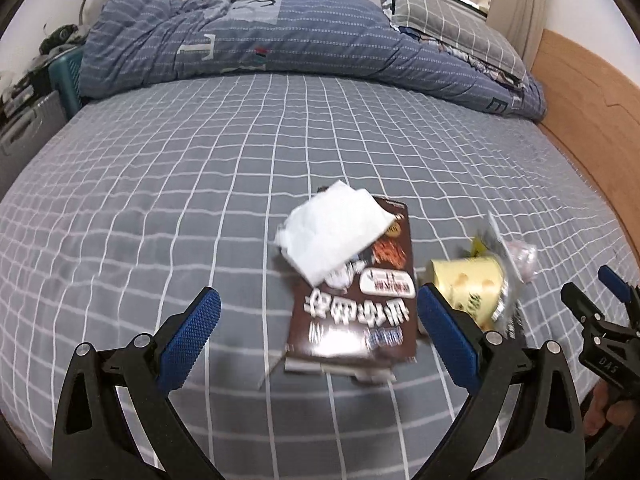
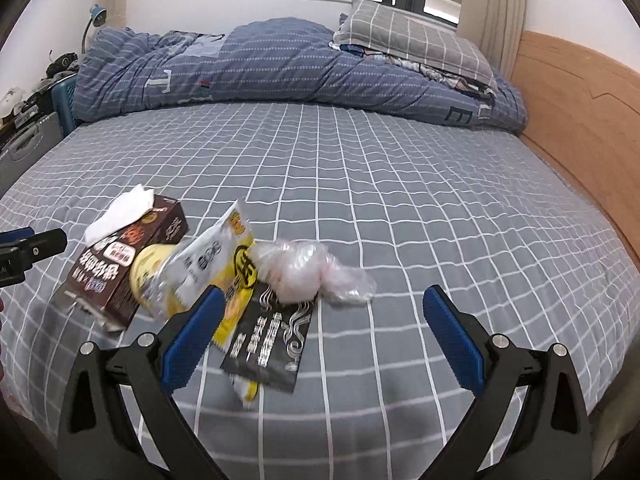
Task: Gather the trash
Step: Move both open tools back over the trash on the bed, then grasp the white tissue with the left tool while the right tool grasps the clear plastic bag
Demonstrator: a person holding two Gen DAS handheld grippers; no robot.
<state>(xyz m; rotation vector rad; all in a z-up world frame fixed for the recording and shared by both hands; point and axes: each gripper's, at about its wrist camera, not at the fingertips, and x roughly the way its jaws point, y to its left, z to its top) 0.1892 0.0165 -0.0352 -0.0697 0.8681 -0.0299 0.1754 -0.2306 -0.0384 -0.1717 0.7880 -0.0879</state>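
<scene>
Trash lies in a heap on the grey checked bed sheet (image 1: 160, 200). A brown carton (image 1: 352, 316) lies flat with a white tissue (image 1: 332, 232) on top. A pale yellow cup (image 1: 468, 284) lies on its side beside it, with a crumpled clear plastic wrapper (image 1: 520, 256) behind. My left gripper (image 1: 320, 336) is open just before the carton. In the right wrist view the carton (image 2: 120, 276), cup (image 2: 152, 268), a yellow-white packet (image 2: 224, 264), a black packet (image 2: 272, 344) and the clear plastic wrapper (image 2: 308, 272) lie ahead. My right gripper (image 2: 324, 332) is open, above the packets.
A folded blue quilt (image 1: 280, 40) and a grey checked pillow (image 1: 452, 24) lie at the far side of the bed. A wooden headboard (image 2: 580, 120) runs along the right. A teal crate and clutter (image 1: 60, 76) stand at the far left. The right gripper (image 1: 600, 300) shows at the left view's right edge.
</scene>
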